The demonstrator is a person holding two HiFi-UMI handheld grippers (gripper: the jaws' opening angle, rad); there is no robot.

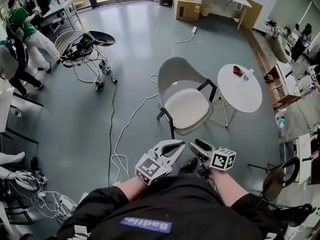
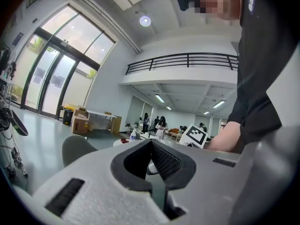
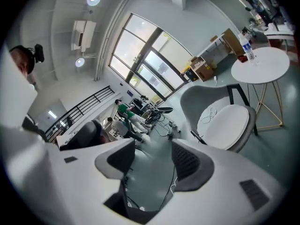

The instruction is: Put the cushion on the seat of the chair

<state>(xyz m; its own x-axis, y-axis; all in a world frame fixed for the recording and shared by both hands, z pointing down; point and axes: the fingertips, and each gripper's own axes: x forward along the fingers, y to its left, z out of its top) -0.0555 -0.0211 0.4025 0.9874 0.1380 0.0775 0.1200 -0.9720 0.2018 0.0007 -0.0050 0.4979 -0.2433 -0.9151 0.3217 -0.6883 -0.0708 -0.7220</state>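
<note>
My left gripper (image 2: 153, 165): pads nearly together, empty.
My right gripper (image 3: 152, 161): spread apart, empty.
Cushion (image 1: 187, 108): 12 o'clock of both grippers, about equally near, already flat on the seat.
Chair (image 1: 179, 69): backrest beyond, 12 o'clock.

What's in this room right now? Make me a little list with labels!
cushion: white, lying on the chair seat
chair: pale shell, dark legs
round table: beside the chair
bottle: on the round table
left tongs: shut, empty
right tongs: open, empty
</note>
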